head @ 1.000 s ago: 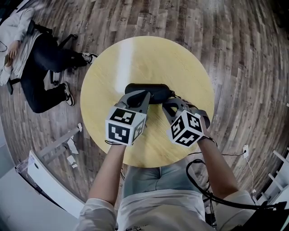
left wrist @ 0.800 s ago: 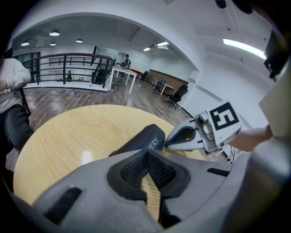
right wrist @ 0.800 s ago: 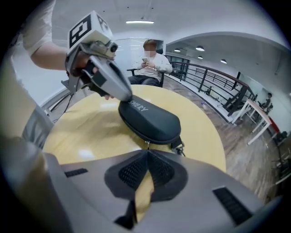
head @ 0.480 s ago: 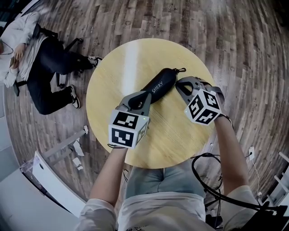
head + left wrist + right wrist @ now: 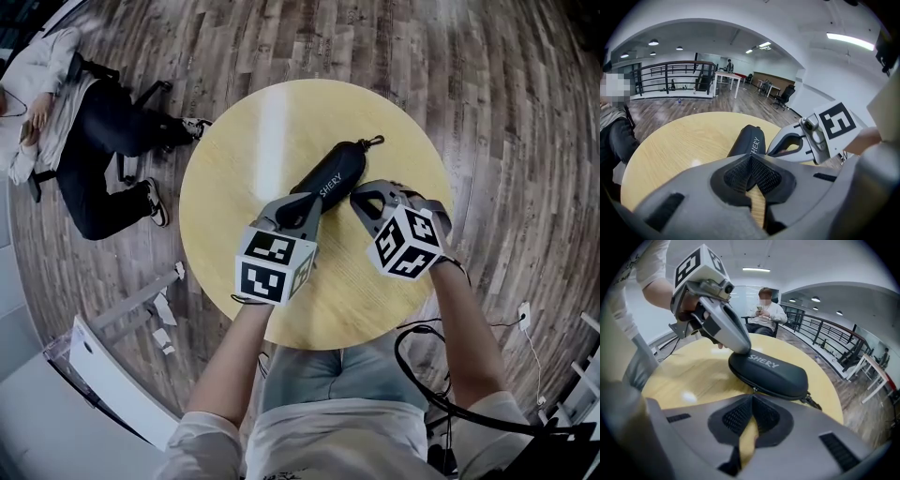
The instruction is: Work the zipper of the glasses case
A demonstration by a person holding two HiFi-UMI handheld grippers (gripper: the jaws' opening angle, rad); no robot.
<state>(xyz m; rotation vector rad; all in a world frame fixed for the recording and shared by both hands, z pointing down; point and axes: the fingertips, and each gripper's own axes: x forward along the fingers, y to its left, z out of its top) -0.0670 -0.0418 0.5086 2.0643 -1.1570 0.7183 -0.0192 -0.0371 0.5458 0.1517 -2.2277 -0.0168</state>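
A black zip-up glasses case point(image 5: 336, 174) lies diagonally on the round yellow table point(image 5: 234, 169). Its clip end point(image 5: 375, 143) points far right. My left gripper point(image 5: 302, 202) is shut, and its tip rests on the near end of the case point(image 5: 768, 369), as the right gripper view shows. My right gripper point(image 5: 362, 199) is also shut. Its tip sits close against the case's long side, at the zipper seam, where a small metal piece point(image 5: 753, 390) shows. In the left gripper view the case point(image 5: 747, 140) lies just beyond the closed left gripper point(image 5: 751, 157).
A person point(image 5: 56, 112) sits on a chair on the wood floor at the far left, also seen as a seated person point(image 5: 764, 310) in the right gripper view. A cable point(image 5: 422, 366) trails from my right arm. The table edge lies near my body.
The case has swung from lying crosswise to diagonal. In the last half second my right gripper came back left and nearer, up to the case's side. The left gripper stayed on the near end.
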